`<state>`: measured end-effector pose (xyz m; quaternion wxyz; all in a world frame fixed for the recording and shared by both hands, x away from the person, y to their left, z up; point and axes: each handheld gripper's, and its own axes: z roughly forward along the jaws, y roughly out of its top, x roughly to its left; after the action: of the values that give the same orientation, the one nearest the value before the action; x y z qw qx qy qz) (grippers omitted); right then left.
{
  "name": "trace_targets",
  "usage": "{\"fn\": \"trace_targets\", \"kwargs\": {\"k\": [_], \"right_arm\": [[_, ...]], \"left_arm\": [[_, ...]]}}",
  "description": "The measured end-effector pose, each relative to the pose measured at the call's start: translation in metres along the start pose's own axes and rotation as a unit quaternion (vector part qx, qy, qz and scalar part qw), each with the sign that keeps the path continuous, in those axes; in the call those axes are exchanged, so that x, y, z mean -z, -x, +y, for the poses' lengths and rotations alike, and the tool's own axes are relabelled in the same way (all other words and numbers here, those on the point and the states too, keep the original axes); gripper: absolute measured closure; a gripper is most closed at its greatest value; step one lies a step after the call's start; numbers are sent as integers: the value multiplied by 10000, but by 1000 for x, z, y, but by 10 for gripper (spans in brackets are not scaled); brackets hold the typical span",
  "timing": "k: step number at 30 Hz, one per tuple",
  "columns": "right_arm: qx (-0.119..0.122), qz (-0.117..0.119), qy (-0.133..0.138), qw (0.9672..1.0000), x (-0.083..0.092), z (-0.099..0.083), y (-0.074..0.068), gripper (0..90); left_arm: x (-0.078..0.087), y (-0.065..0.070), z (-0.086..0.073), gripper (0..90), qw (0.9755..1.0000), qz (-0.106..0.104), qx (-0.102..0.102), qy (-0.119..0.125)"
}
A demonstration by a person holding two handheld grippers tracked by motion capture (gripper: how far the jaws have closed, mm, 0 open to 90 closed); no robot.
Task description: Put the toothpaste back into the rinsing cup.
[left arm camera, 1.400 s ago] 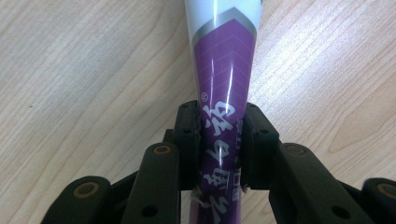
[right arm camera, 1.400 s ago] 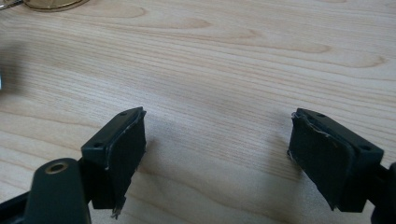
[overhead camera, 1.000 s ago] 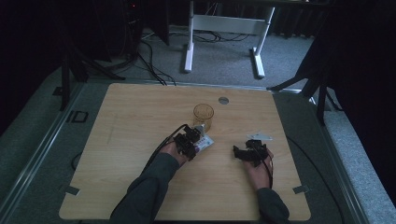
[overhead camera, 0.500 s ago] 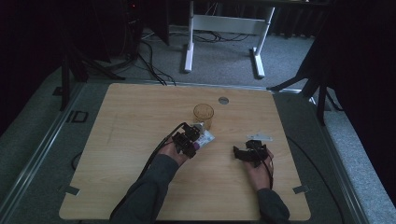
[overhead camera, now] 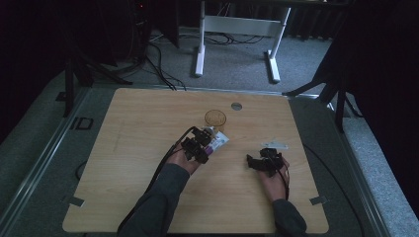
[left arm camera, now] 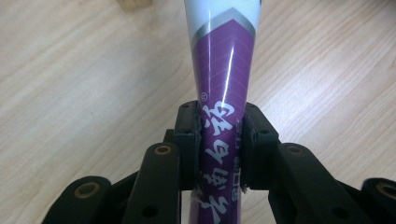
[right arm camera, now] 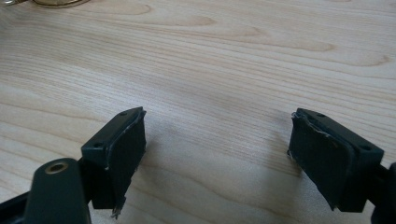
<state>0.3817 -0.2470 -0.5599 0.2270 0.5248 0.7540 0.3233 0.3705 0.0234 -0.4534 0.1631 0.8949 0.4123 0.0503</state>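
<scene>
Left gripper (left arm camera: pixel 219 140) clamped on purple tube (left arm camera: pixel 223 79) mid-table (overhead camera: pixel 123 207), just short of the cup (overhead camera: pixel 215 118). Right gripper (right arm camera: pixel 219 158) gaping, empty. Probably light, soft, glossy-slick; better pinched at the flat crimped tail.

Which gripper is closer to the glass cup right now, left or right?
Left. The left gripper, shut on the purple tube, sits just below the glass cup. The right gripper, fingers open, rests farther off toward the table's right side.
</scene>
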Motion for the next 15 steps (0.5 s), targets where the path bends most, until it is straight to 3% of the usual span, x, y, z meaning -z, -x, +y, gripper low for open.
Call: {"fn": "trace_targets", "kwargs": {"k": [3,8,15], "right_arm": [[5,2,4,10000,0,0,0,185],[6,-1,-2,10000,0,0,0,185],[25,18,-1,10000,0,0,-1,184]], "left_arm": [[2,0,0,717,10000,-9,13,68],[15,1,-1,718,9990,85,46,429],[23,2,0,718,9983,97,37,576]]}}
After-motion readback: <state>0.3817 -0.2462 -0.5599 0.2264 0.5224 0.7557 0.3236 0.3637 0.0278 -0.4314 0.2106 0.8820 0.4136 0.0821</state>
